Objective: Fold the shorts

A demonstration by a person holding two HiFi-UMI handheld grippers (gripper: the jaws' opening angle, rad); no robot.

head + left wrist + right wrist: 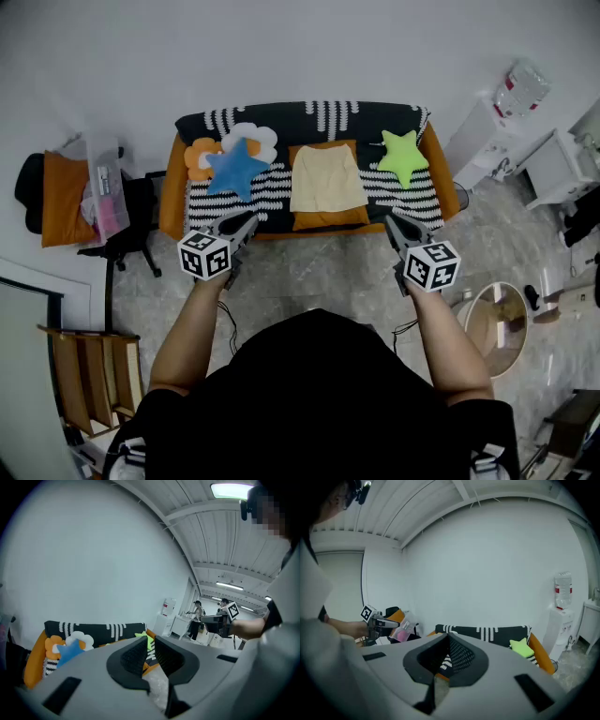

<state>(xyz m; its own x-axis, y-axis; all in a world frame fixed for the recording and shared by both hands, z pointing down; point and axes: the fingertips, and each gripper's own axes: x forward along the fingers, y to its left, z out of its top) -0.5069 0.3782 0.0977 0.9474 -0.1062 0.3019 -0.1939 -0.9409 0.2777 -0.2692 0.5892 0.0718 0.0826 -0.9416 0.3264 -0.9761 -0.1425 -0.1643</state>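
1. Both grippers hang in the air in front of the sofa (171,192), short of the seat. No fold has begun. The shorts (326,178) lie flat and spread in the middle of the seat, untouched.
2. The left gripper (246,225) has its jaws nearly together, just a slit between them and nothing in it. The right gripper (391,225) is closed tight and empty.
3. I judge this to be the approach step. Next, both pairs of jaws need to open, reach forward and down, and each pinch one corner of the cloth.
4. The near hem looks like the easier edge, as it sits close to the seat's front lip between the two grippers. The far end lies up against the striped backrest (309,117).
5. There is little room at the sides. The blue star cushion (234,169) sits just to the left of the shorts and the green star cushion (403,157) just to the right. A sideways fold should stay within the garment's own outline.
6. The floor (319,272) between the person and the sofa is bare, so nothing blocks a straight run in.
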